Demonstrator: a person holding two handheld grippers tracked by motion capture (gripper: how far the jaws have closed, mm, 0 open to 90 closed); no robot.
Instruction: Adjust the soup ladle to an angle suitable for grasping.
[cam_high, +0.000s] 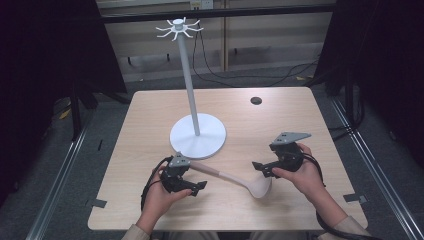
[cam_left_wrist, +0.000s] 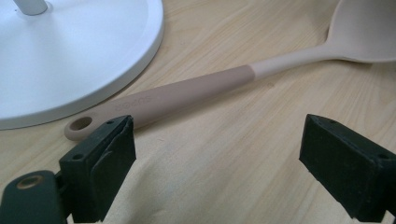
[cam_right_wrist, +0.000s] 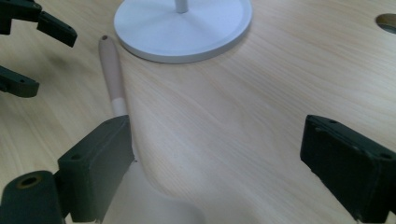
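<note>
1. Left gripper (cam_high: 199, 187) is sitting low over the table at about 7 o'clock, jaws standing wide and released, nothing between them. Its own view (cam_left_wrist: 217, 158) is showing bare wood in the gap.
2. Right gripper (cam_high: 258, 169) is hanging at about 4 o'clock, jaws also standing wide, gripping nothing. In its own view (cam_right_wrist: 215, 163) its left jaw is covering part of the ladle's neck, contact too unclear to call.
3. Ladle (cam_high: 235, 180) is lying flat on the table between the two grippers, running from 10 o'clock (handle end) to 4 o'clock (bowl).
4. Handle end with its hang hole (cam_left_wrist: 81, 124) is lying just beside the left gripper's left jaw and just beside the stand's base; whether it is touching the base I cannot tell.
5. Handle is showing two tones: darker tan grip (cam_left_wrist: 187, 91), paler neck and bowl (cam_left_wrist: 369, 28).
6. Bowl is resting just below the right gripper in the high view, open side up.
7. Stand (cam_high: 197, 135) is standing upright at the table centre, round white base, thin pole, hook crown (cam_high: 178, 27) on top.
8. Table (cam_high: 150, 115) is light wood, with a dark round hole (cam_high: 256, 100) at 1 o'clock from the stand.
9. The person's hands are coming in from 6 o'clock, each wrapping a gripper body.
</note>
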